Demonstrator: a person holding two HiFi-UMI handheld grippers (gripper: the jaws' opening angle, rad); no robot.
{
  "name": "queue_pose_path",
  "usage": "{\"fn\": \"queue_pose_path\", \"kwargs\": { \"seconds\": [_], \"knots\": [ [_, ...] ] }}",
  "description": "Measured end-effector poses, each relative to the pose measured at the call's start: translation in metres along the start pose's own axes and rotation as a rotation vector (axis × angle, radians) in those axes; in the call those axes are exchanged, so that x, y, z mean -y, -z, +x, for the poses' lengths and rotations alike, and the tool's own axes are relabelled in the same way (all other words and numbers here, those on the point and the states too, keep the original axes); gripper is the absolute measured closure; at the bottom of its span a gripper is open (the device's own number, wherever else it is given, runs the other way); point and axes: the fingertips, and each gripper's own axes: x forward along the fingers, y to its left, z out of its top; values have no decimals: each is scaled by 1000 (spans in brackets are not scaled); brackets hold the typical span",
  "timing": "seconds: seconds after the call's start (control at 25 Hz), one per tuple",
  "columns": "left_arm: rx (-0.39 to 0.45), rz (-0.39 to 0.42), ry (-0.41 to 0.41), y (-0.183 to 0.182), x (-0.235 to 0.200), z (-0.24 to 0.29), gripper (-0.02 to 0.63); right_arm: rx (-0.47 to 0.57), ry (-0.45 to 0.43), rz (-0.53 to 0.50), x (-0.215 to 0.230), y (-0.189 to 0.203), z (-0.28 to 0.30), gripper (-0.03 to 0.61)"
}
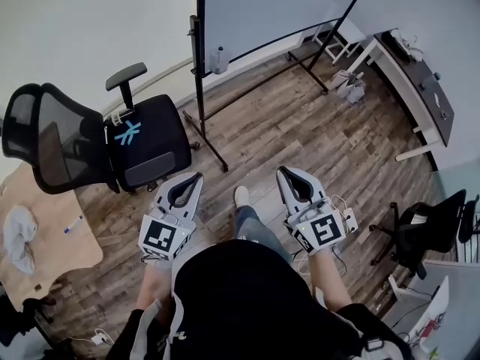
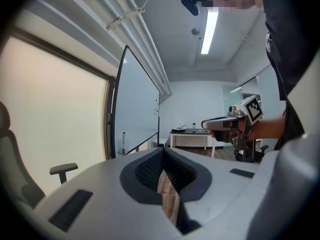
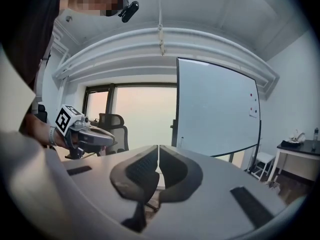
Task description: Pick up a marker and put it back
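Note:
A small marker with a blue end lies on the wooden table at the left, beside a crumpled white cloth. My left gripper is held low over the wood floor, right of the black office chair, its jaws closed tip to tip with nothing in them. My right gripper hangs level beside it, jaws together and empty. Both point toward the whiteboard. In the left gripper view the jaw tips meet; in the right gripper view the tips meet too.
The whiteboard stand's black legs spread over the floor ahead. A small upright bottle sits at the board's lower edge. A white desk stands at the far right, another black chair near right. My shoe is between the grippers.

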Motion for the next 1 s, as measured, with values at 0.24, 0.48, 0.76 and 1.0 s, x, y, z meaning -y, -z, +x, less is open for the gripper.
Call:
{"fn": "queue_pose_path", "kwargs": {
  "seconds": [0.24,0.48,0.76,1.0],
  "knots": [
    [-50,-4,-58,-13,-31,61,606,11,-73,57,61,-3,56,552],
    [-71,-14,-119,-18,-59,111,606,-7,-143,71,115,0,109,460],
    [-96,-33,-219,-21,-91,148,606,-16,-229,62,155,-2,160,460],
    [-140,-14,-296,-21,-101,173,606,-30,-303,35,179,3,200,460]
  ]
}}
